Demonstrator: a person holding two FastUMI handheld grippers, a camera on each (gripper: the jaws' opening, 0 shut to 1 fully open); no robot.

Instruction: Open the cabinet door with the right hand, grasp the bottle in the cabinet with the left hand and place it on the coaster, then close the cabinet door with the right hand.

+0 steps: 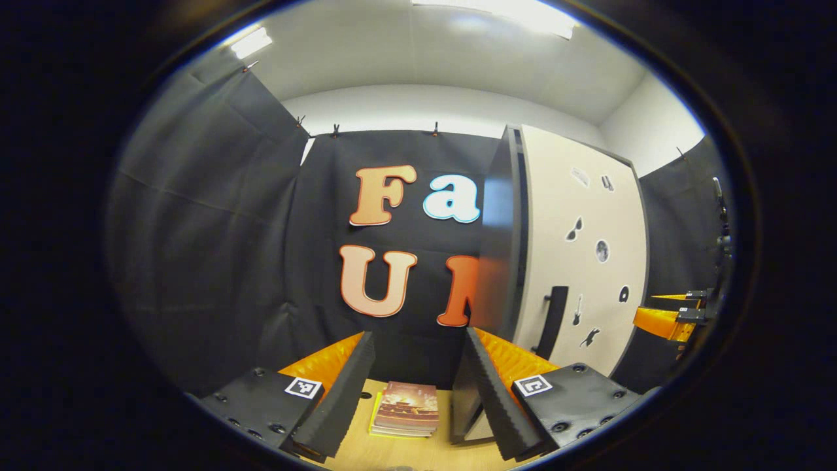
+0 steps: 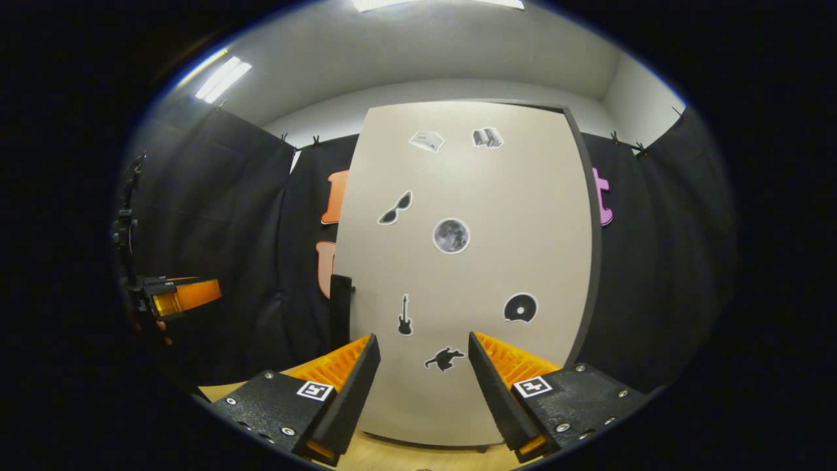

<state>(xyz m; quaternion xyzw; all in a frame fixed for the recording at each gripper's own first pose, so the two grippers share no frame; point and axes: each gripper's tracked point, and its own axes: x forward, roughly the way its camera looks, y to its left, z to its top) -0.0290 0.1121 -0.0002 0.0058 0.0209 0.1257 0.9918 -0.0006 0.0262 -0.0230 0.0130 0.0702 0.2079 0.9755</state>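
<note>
The cabinet (image 1: 500,248) stands on the wooden table at the right in the left gripper view, dark-sided, with a beige door (image 1: 582,261) carrying several stickers. That door (image 2: 458,261) looks closed and hides the inside. Its black bar handle (image 1: 552,320) runs upright along the door's left edge (image 2: 340,307). My right gripper (image 2: 422,386) faces the door front, open, with nothing between its fingers; it also appears at the far right (image 1: 673,320). My left gripper (image 1: 415,392) is open and empty, left of the cabinet, and shows far left (image 2: 176,297).
A small stack of books (image 1: 405,409) lies on the wooden table (image 1: 366,451) just ahead of my left gripper, beside the cabinet's foot. Black cloth walls close the booth behind and on both sides.
</note>
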